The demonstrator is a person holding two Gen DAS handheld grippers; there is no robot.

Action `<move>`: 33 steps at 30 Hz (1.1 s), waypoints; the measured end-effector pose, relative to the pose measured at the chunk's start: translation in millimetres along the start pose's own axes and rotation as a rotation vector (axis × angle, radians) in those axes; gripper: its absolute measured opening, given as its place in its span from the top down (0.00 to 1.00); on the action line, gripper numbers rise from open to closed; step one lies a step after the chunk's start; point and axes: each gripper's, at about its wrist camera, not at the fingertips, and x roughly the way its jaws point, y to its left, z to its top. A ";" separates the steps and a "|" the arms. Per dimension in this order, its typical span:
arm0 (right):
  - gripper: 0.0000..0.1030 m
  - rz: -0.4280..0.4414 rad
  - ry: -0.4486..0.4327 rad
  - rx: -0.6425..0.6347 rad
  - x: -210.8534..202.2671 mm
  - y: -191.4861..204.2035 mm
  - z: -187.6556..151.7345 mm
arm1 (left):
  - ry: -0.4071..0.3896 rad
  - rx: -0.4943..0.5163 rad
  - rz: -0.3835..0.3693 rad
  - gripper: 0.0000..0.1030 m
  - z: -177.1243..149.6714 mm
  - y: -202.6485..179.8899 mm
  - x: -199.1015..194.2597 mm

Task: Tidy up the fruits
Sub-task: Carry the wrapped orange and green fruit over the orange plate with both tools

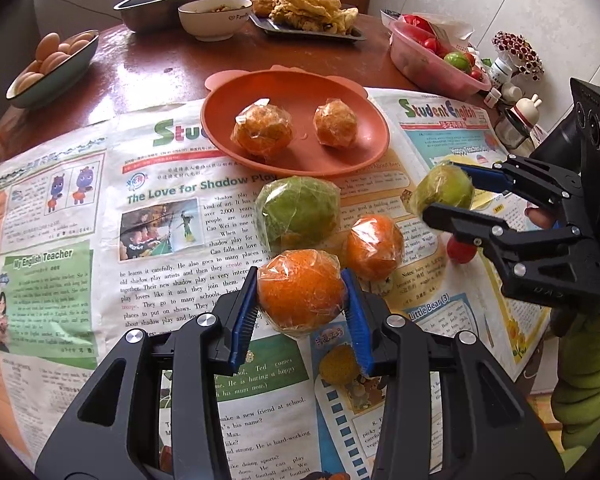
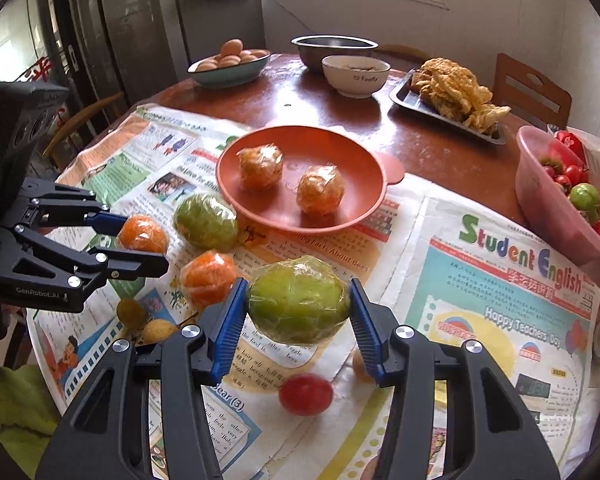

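Left wrist view: left gripper [image 1: 303, 304] clamps a wrapped orange [image 1: 302, 292], right gripper [image 2: 299, 306] pinches a green fruit [image 2: 299, 299]; both likely go to the plate [image 1: 260, 92] next.

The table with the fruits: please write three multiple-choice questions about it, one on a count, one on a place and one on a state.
1. How many wrapped fruits lie on the orange plate? A one; B two; C four.
2. Where are the eggs? A on the orange plate; B on the floor; C in a bowl.
3. The jaws of the left gripper are: A shut on a wrapped orange fruit; B open, with nothing between them; C shut on an egg.
Answers: 1 B, two lie apart on the plate. 2 C, the eggs are heaped in the teal bowl. 3 A, the jaws press on its two sides.
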 end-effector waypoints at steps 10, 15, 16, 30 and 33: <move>0.52 0.006 -0.039 0.022 -6.4 -6.8 11.9 | -0.028 0.012 0.014 0.68 14.8 -1.7 -10.8; 0.52 0.001 -0.063 0.042 -9.3 -12.8 20.5 | -0.039 0.011 0.018 0.68 26.3 0.8 -12.9; 0.52 0.000 -0.065 0.043 -9.6 -13.7 22.0 | -0.041 0.014 0.018 0.68 28.8 0.4 -13.0; 0.52 -0.018 -0.096 0.048 -7.8 -30.9 50.9 | -0.040 0.056 0.001 0.69 57.6 -7.9 -0.5; 0.52 -0.023 -0.094 0.048 -4.0 -36.3 57.6 | -0.035 0.067 -0.004 0.68 64.0 -12.1 5.6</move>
